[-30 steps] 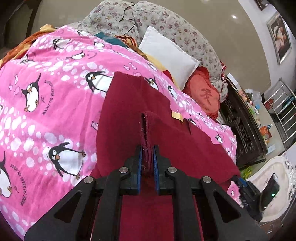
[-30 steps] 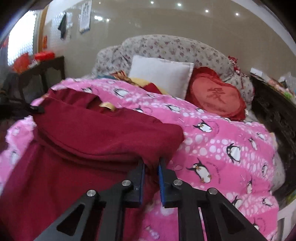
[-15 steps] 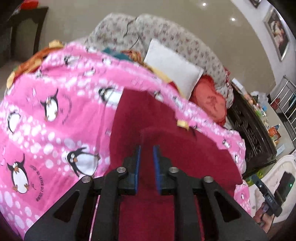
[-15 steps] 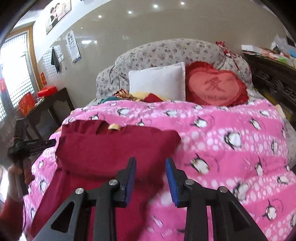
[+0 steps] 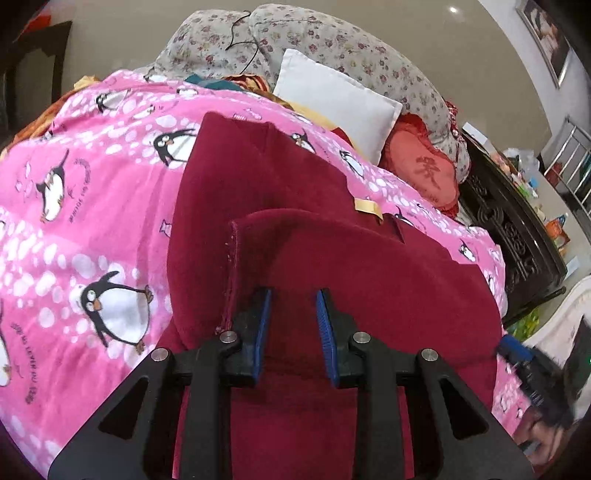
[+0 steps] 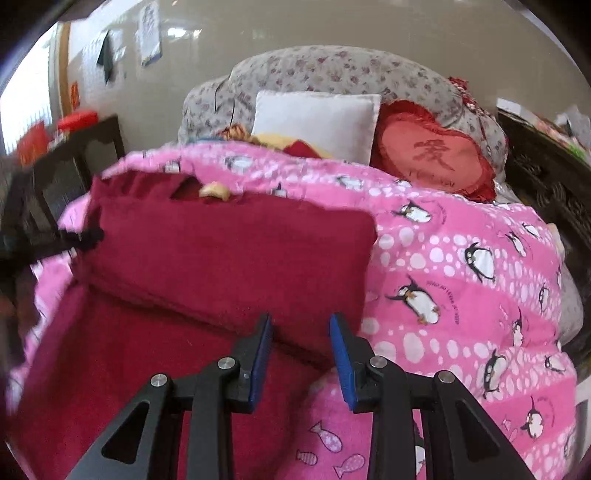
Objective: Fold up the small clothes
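Light: bright, even, ceiling spots | Glare: left window | Blur: right view | Edges: fisheye-bent, dark

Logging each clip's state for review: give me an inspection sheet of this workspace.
Surface: pink penguin blanket covering a bed.
Job's things: dark red garment lying folded over on itself, yellow tag showing.
Clutter: white pillow, red heart cushion, floral bedding at the head.
Grippers: left gripper open, right gripper open, both holding nothing.
Cables: thin black cord on the floral bedding.
Surroundings: dark carved cabinet, framed picture.
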The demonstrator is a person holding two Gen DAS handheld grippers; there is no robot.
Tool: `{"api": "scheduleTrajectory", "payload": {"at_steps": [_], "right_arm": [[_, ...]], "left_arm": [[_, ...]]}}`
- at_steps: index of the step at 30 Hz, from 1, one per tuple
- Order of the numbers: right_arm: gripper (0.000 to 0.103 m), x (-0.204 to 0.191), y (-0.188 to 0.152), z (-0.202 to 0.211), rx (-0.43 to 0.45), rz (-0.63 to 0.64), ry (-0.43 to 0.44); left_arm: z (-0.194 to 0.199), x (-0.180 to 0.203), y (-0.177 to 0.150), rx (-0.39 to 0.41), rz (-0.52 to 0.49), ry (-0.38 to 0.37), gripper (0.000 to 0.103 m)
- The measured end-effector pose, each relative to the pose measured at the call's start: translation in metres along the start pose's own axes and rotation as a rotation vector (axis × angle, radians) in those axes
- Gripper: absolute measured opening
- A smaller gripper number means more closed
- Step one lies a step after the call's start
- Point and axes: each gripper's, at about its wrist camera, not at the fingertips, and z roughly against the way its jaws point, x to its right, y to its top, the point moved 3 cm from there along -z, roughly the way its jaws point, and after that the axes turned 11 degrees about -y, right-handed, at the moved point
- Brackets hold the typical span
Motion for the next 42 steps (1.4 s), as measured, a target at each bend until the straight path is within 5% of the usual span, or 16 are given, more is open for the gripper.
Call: {"api": "scheduleTrajectory", "payload": {"at_steps": [3, 8, 12, 14, 17, 25, 30, 37, 42], "right_arm": [[0.031, -0.003, 0.004, 0.01, 0.042, -0.016, 0.026], [0.031, -0.021, -0.014, -0.019, -0.032, 0.069, -0.039], [0.031, -0.011, -0.01, 0.017, -0.045, -0.028, 0.084], [0.04, -0.004, -0.015, 0.042, -0.036, -0.042, 0.127], [0.047, 0.002, -0.038, 0.08, -0.053, -0.019, 0.184], [0.048, 0.006, -0.141, 0.122, -0.232, -0.079, 0.385], [0.049, 0.0, -0.196, 0.123, -0.311, -0.114, 0.432], [0.063, -0.008, -0.22, 0.128, -0.298, -0.172, 0.538], [0.063, -0.027, -0.221, 0.123, -0.287, -0.169, 0.637]], "left_arm": [[0.002, 0.001, -0.002, -0.002, -0.01, 0.009, 0.024], [-0.001, -0.004, -0.008, 0.018, 0.015, -0.006, 0.024], [0.017, -0.006, -0.012, -0.015, 0.065, -0.058, 0.028], [0.034, -0.006, -0.016, -0.012, 0.078, -0.081, 0.056], [0.07, -0.01, -0.033, 0.011, 0.1, -0.111, 0.078], [0.136, -0.027, -0.113, -0.091, 0.127, -0.107, 0.078], [0.16, -0.03, -0.172, -0.17, 0.147, -0.113, 0.078], [0.175, -0.027, -0.218, -0.227, 0.215, -0.146, 0.078], [0.175, -0.022, -0.222, -0.211, 0.227, -0.146, 0.078]]}}
